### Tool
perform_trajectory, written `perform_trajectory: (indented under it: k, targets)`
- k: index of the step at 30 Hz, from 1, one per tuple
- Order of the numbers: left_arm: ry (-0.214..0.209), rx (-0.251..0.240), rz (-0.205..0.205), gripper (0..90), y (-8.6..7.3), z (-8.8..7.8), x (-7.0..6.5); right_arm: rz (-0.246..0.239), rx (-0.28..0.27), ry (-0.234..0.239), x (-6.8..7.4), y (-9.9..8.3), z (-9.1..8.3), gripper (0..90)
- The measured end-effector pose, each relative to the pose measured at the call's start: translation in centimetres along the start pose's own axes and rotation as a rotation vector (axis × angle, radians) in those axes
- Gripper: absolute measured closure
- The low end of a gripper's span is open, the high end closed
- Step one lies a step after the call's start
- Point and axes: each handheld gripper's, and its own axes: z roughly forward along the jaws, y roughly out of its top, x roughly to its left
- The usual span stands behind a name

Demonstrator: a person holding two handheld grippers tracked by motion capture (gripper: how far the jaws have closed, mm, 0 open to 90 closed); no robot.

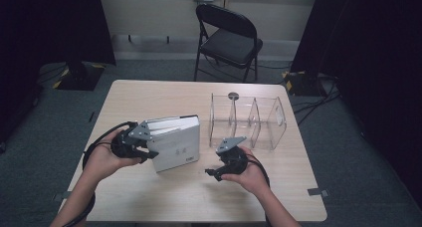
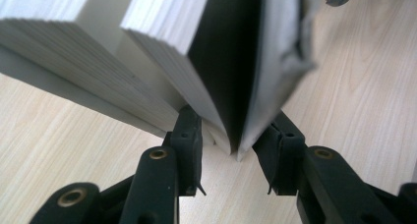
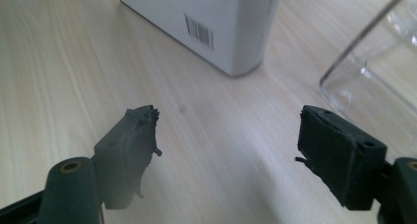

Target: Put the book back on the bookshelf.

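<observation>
A thick white book [image 1: 176, 142] stands on the wooden table [image 1: 164, 197], left of centre. My left gripper [image 1: 149, 150] is at its left end. In the left gripper view the jaws straddle the corner of a cover and some pages of the book [image 2: 162, 47], with my left gripper [image 2: 232, 135] a little wider than that part and not pressing it. My right gripper [image 1: 211, 173] hovers in front of the book's right end. It stands open over bare wood [image 3: 228, 126], with the barcoded corner of the book [image 3: 211, 22] ahead.
A clear plastic organiser [image 1: 249, 120] with upright dividers stands right of the book; its corner [image 3: 373, 62] is close to my right jaw. A black folding chair [image 1: 229, 38] stands beyond the table. Cables trail from both grippers.
</observation>
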Motion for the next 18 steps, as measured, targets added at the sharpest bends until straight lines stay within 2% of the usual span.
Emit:
perform_trajectory:
  k: [1,2,3,5,8,11,18]
  targets:
    - [0.001,-0.001,-0.005,63.5,0.0,0.0,0.0,0.0,0.0,0.0,0.0,0.0,0.0,21.6]
    - [-0.005,-0.016,-0.006,63.4,-0.1,0.1,0.1,-0.012,-0.01,0.008,0.0,0.8,-0.3,21.7]
    - [-0.005,-0.016,-0.006,63.2,-0.1,0.1,0.1,-0.012,-0.01,0.008,0.0,0.8,-0.3,21.7]
    - [-0.002,-0.018,-0.01,62.9,-0.1,0.1,0.1,-0.024,-0.022,0.027,0.0,1.9,-0.7,21.6]
    - [-0.021,-0.011,-0.015,62.1,-0.2,0.0,0.2,-0.05,-0.009,0.017,0.0,2.9,-0.9,22.0]
    - [-0.023,-0.016,-0.014,61.3,-0.3,0.0,0.1,-0.05,-0.014,0.035,-0.1,3.7,-1.1,22.2]
    - [-0.029,-0.039,-0.035,58.3,-0.6,0.0,0.1,-0.068,-0.018,0.035,-0.3,5.3,-1.5,22.2]
